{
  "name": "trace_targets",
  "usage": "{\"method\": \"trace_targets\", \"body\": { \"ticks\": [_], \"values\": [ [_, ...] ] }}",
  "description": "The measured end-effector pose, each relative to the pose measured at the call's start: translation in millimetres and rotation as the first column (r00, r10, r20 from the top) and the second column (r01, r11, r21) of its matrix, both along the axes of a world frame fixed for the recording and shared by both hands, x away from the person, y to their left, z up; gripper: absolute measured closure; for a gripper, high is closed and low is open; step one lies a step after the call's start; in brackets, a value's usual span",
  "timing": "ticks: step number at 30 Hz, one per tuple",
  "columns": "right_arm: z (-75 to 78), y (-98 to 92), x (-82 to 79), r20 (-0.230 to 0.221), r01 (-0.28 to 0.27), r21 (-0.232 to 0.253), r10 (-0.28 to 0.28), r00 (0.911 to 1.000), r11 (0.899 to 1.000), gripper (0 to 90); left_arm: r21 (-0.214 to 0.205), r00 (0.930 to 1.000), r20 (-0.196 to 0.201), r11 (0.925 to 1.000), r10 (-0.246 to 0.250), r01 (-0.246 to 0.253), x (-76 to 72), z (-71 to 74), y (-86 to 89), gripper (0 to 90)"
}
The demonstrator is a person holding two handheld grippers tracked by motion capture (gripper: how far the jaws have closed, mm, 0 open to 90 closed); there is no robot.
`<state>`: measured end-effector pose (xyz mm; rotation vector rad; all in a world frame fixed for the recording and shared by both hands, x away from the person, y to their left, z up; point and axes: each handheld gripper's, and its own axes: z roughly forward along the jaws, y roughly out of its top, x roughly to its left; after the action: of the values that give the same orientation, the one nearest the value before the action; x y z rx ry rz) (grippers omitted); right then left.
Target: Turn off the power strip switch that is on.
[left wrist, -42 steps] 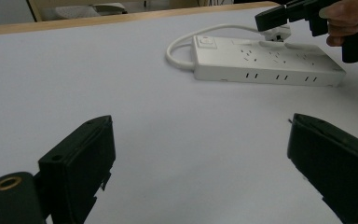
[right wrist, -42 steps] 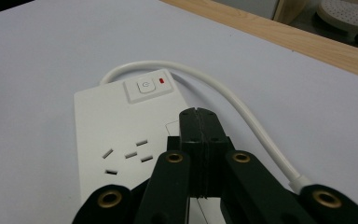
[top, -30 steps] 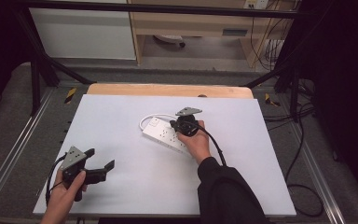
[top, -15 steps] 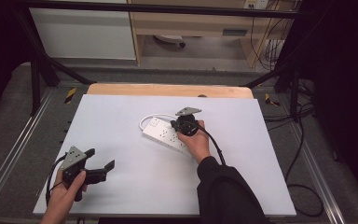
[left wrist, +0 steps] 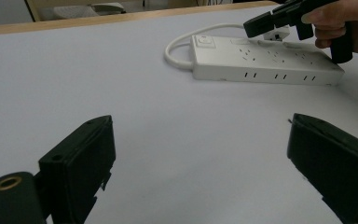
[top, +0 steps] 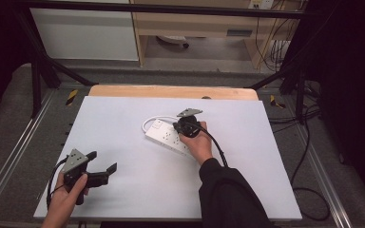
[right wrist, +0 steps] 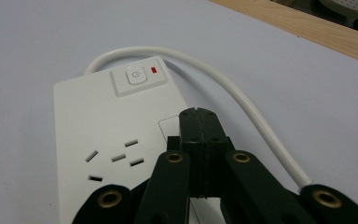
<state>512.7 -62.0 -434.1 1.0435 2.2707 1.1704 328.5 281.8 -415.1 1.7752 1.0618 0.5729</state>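
Observation:
A white power strip (top: 164,135) lies flat near the middle of the white table (top: 123,123), and its white cord (top: 147,124) loops off its far-left end. My right gripper (top: 177,127) hangs over the strip with its jaws pressed together. In the right gripper view the right gripper (right wrist: 197,114) has nothing visible between its tips, which sit above the power strip (right wrist: 98,126), just short of the switch (right wrist: 136,74) with its red light. My left gripper (top: 102,160) rests at the near left, jaws wide apart and empty. The left gripper (left wrist: 200,154) faces the power strip (left wrist: 261,58).
A wooden strip (top: 171,91) runs along the table's far edge. Black frame legs (top: 38,71) stand at the back corners. Cables (top: 309,190) trail on the floor to the right. Bare white surface lies between the two grippers.

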Motion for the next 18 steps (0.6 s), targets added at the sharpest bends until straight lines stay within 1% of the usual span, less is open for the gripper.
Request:
{"method": "trace_targets", "body": {
  "ticks": [4, 11, 15, 18],
  "values": [
    [-0.3, 0.8, -0.3, -0.004, -0.006, -0.011, 0.006, 1.0, 1.0, 90.0, 0.0, 1.0, -0.001, 1.0, 0.0, 0.0, 0.0, -0.1, -0.2, 7.6],
    [-0.8, -1.0, 0.5, -0.018, 0.0, -0.022, 0.0, 0.9998, 1.0, 90.0, 0.0, 1.0, -0.001, 1.0, -0.001, 0.001, 0.0, -0.2, -0.2, 7.6],
    [-1.1, -1.7, 0.8, -0.024, 0.0, -0.024, -0.001, 0.9997, 1.0, 90.0, 0.0, 1.0, -0.001, 1.0, -0.001, 0.001, 0.0, -0.1, -0.3, 7.6],
    [-0.9, -1.8, 0.7, -0.02, -0.001, -0.02, 0.0, 0.9998, 1.0, 90.0, 0.0, 1.0, -0.001, 1.0, -0.001, 0.001, -0.1, -0.1, -0.2, 7.6]
  ]
}}
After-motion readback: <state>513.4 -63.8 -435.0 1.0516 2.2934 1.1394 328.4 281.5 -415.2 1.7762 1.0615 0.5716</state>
